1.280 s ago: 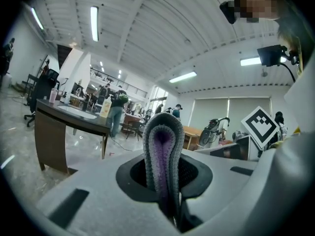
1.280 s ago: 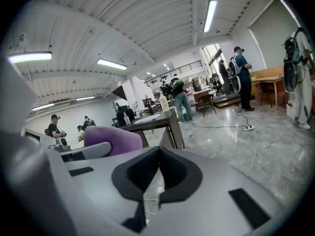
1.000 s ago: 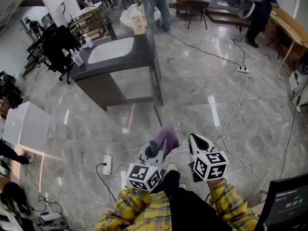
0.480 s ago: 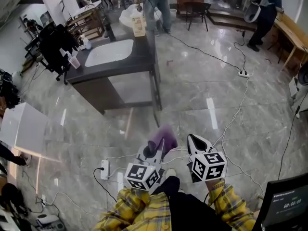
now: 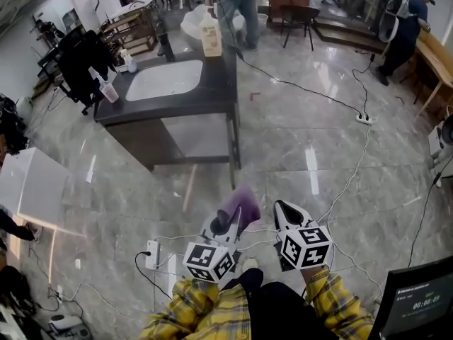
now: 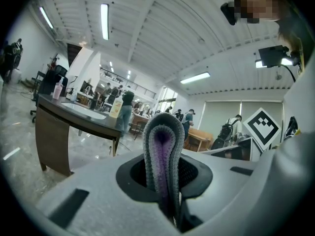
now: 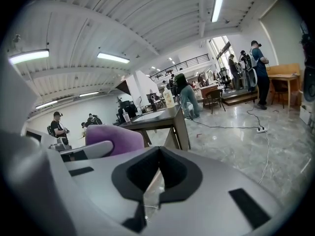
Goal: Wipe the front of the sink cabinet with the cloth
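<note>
This is the approach, not yet the wiping. The person stands well back from the sink cabinet (image 5: 190, 127) with open floor (image 5: 297, 154) between. The left gripper (image 5: 228, 222) has its fingers (image 6: 93, 186) clenched on the purple cloth (image 5: 241, 202), which is folded and stands up out of them in a loop. The right gripper (image 5: 286, 216) sits just beside it, fingers drawn together on nothing.

By my reckoning, the next move calls for walking in, dropping low, and laying the cloth flat on the pale front panel under the dark counter (image 5: 216, 83). The right gripper has no part in that.

The counter carries a white sink basin (image 5: 164, 79), a cup with a straw (image 5: 109, 91) at one corner and a tall carton (image 5: 209, 40) at the far edge. The floor is glossy grey marble, strung with cables (image 5: 347, 165) and a power strip (image 5: 151, 253) near the person's feet, worth stepping over. Around it is a busy workshop with other people, chairs and wooden benches.
</note>
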Demonstrator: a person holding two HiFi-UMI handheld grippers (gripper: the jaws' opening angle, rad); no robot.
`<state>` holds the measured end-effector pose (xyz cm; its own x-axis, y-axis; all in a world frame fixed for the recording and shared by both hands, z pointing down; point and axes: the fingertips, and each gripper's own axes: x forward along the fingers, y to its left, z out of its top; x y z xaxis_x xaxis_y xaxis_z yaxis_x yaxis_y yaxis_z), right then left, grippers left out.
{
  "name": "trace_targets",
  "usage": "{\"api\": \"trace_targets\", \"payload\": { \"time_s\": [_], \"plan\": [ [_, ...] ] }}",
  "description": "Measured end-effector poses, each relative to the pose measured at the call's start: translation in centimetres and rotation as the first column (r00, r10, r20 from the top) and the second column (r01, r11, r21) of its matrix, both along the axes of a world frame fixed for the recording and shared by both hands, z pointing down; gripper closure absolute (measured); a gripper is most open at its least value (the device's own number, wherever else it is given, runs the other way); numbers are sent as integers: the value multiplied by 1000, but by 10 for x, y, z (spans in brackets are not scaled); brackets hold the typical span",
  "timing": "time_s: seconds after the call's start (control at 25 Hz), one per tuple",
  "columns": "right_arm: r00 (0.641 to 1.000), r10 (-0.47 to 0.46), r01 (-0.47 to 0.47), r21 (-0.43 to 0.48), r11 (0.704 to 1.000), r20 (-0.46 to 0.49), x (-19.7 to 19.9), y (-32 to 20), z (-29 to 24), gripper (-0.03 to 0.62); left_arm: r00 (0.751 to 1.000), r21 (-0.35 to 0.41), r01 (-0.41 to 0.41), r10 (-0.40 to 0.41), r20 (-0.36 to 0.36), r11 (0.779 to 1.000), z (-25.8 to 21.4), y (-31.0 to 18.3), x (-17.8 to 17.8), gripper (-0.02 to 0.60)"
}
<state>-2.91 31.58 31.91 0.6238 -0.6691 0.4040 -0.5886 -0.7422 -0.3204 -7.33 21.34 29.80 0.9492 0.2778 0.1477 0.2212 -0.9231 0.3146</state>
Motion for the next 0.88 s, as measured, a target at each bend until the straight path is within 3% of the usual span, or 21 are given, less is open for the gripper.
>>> {"api": "trace_targets", "payload": {
  "time_s": [0.56, 0.88],
  "plan": [
    [996, -85, 85, 13, 996, 33, 52, -24, 18, 591, 995, 18, 90, -91, 40, 996, 18, -21, 42, 546],
    [981, -192, 192, 3, 981, 31, 102, 2, 14, 591, 981, 19, 190, -190, 42, 982, 18, 13, 81, 546]
  ]
}}
